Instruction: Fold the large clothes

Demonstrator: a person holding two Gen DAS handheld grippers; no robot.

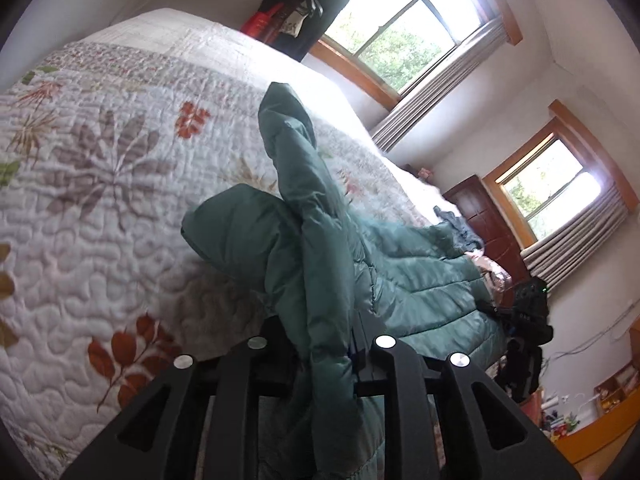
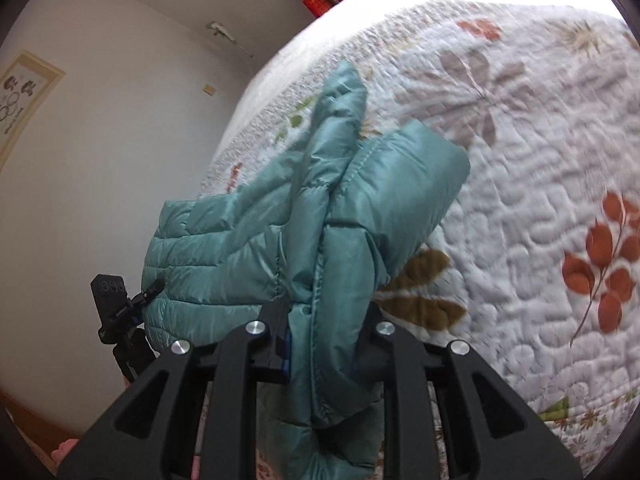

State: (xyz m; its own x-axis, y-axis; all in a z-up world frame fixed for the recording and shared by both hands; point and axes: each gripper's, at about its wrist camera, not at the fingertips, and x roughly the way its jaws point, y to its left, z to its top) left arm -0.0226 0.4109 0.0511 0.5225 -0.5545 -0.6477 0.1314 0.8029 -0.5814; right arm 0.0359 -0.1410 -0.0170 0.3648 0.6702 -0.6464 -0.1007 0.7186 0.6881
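Both grippers clamped on green jacket (image 1: 320,240), quilted bed (image 1: 100,200), windows (image 1: 400,28)

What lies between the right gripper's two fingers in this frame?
A bunched fold of the green puffer jacket fills the gap in the right gripper, seen in the right wrist view; the quilted bedspread lies beyond.

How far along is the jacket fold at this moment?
Early stage. Done: the green puffer jacket is on the quilted bedspread, but no finished fold shows. In hand: the left gripper and right gripper each pinch a part of it, lifting bunched fabric while a sleeve trails loose. Left: laying it flat, then folding sleeves and body.
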